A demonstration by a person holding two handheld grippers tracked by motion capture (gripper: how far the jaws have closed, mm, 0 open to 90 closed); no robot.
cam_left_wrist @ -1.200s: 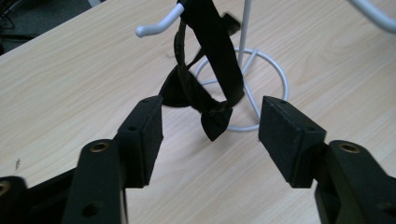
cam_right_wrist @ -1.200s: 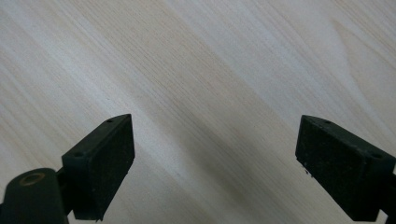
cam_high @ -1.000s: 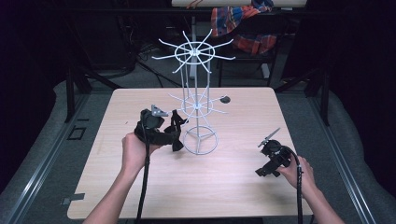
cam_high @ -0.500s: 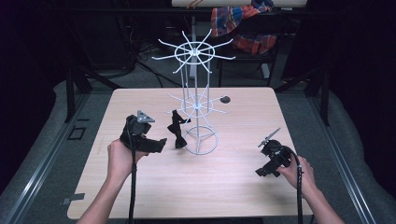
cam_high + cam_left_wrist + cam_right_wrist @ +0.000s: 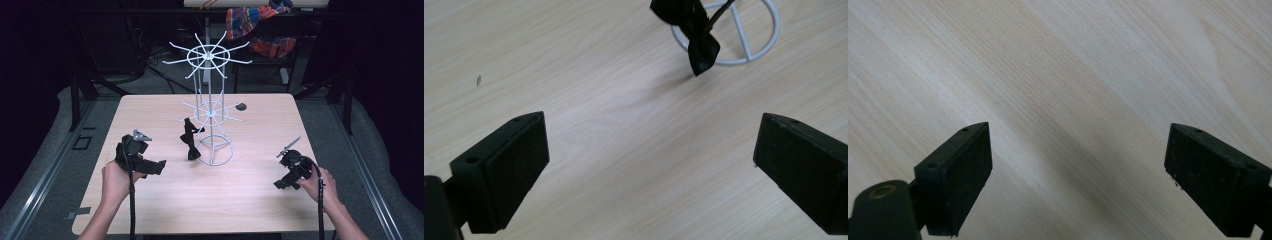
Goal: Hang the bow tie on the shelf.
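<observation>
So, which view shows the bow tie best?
The high view: the whole bow tie hangs from a lower arm of the rack. The left gripper view crops its top and shows its lower end near the rack's base ring.

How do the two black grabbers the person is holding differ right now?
The left gripper points toward the white wire rack and the black bow tie hanging on it; the right gripper faces bare table. The left sits nearer the rack, the right near the table's edge. Both are open and empty.
</observation>
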